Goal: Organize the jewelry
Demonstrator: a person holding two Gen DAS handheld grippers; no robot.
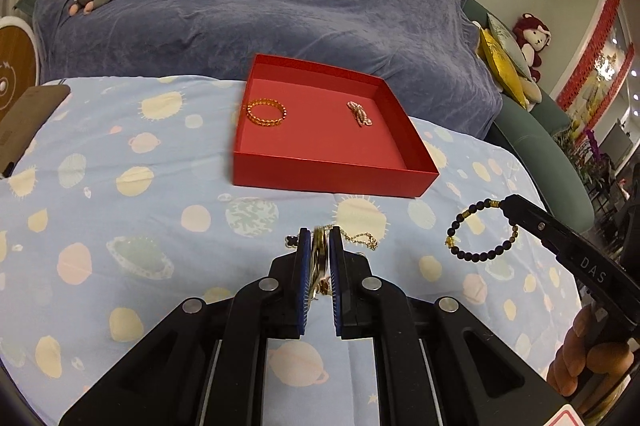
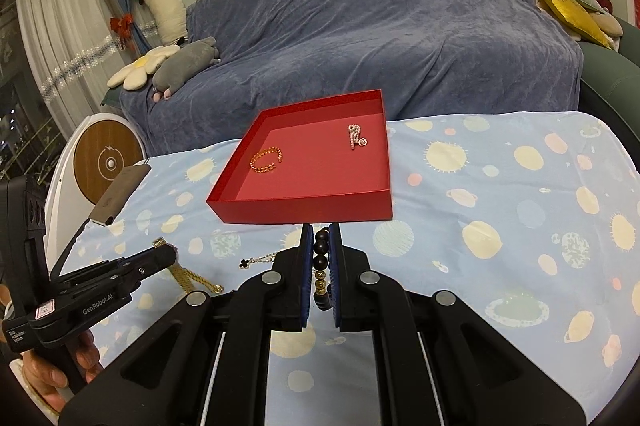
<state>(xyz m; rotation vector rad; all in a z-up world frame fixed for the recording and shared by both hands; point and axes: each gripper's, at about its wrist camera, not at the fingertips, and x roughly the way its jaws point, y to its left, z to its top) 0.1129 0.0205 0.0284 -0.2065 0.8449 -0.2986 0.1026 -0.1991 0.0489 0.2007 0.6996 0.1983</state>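
Two views show one soft table top.

In the left wrist view, the left gripper (image 1: 320, 238) has its blue ribbed pads pressed onto a shiny gold chain (image 1: 320, 258). Part of the thin chain (image 1: 362, 239) trails to the right over the cloth. The cloth (image 1: 140, 226) is light blue and smooth, with round planets and spiky suns on it. Past the gripper sits a flat red box (image 1: 332, 174) with low square walls. Inside it lie a round gold bangle (image 1: 266, 112) on the left and a small knot of pink pearl beads (image 1: 360, 113) on the right. At the right, the right gripper (image 1: 508, 214) pinches a ring of dark round beads (image 1: 478, 232) that hangs in the air above the cloth.

In the right wrist view, the right gripper (image 2: 321, 238) is clamped on the dark bead bracelet (image 2: 321, 258); a few gold beads sit among the dark ones. The red box (image 2: 308, 210) is just ahead, with the bangle (image 2: 267, 159) and the pearls (image 2: 356, 137) well apart inside. At the left, the left gripper (image 2: 166, 252) grips the twisty gold chain (image 2: 188, 278), which droops to the cloth. A small black clover charm (image 2: 244, 262) lies nearby. Behind is a sofa under a fuzzy blue blanket (image 2: 380, 26).
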